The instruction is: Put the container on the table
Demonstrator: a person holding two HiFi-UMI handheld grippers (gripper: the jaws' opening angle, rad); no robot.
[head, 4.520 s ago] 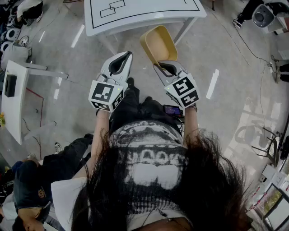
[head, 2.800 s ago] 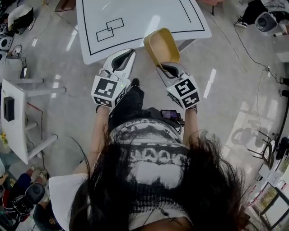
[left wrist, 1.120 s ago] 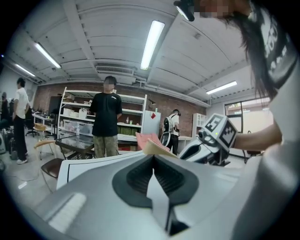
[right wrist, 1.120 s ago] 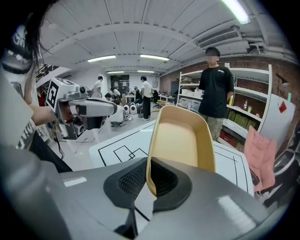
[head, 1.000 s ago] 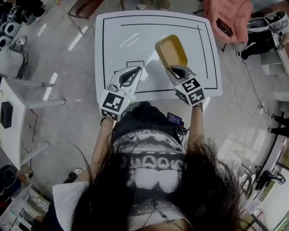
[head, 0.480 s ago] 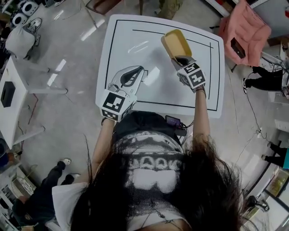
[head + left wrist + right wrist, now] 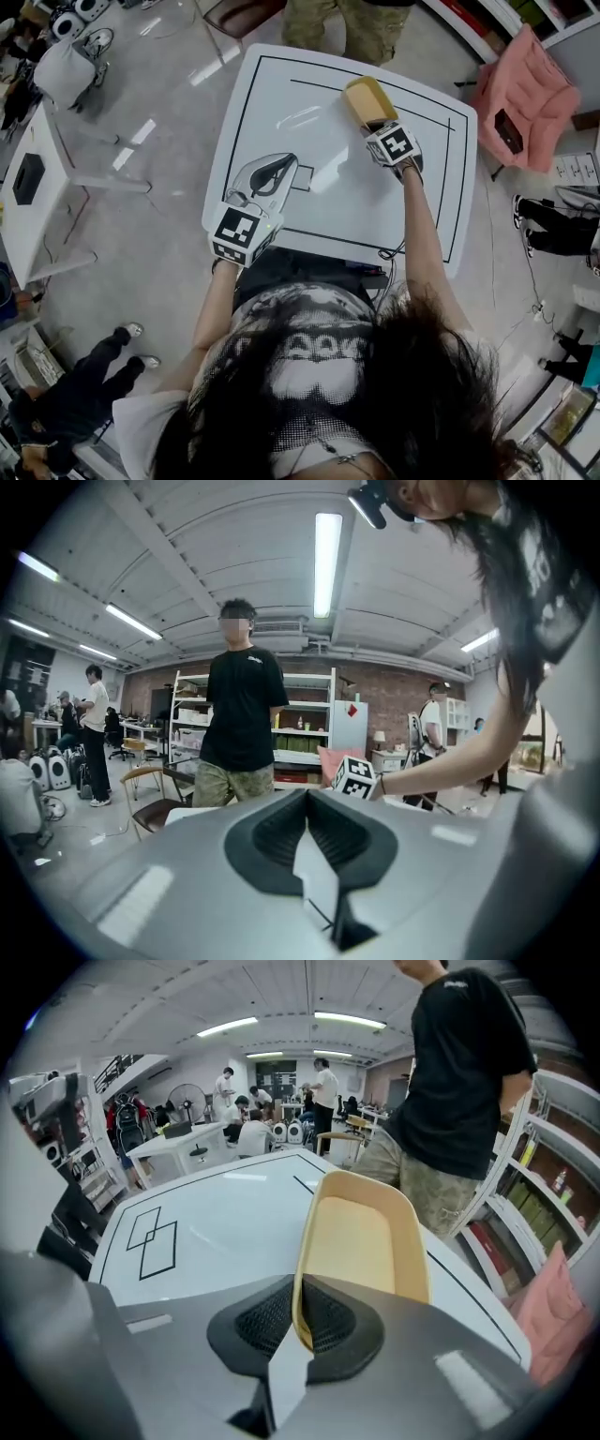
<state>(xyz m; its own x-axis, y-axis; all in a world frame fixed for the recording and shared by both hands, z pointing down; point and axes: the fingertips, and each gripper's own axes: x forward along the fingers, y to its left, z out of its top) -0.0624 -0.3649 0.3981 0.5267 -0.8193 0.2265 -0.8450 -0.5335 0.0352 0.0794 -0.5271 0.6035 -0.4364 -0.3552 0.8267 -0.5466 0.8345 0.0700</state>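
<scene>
Right tongs (image 7: 299, 1290) clamp container (image 7: 361, 1241) rim, hiding its near end.

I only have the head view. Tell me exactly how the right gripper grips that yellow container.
Observer: In the right gripper view, the right gripper is shut on the yellow container at its near rim, one jaw inside the wall, one outside.
Operator: Report what is inside it.
Observer: Nothing; its bottom is bare.
Operator: Now check the left gripper.
Observer: The left gripper view shows the left gripper with its jaws together and nothing between them.
</scene>
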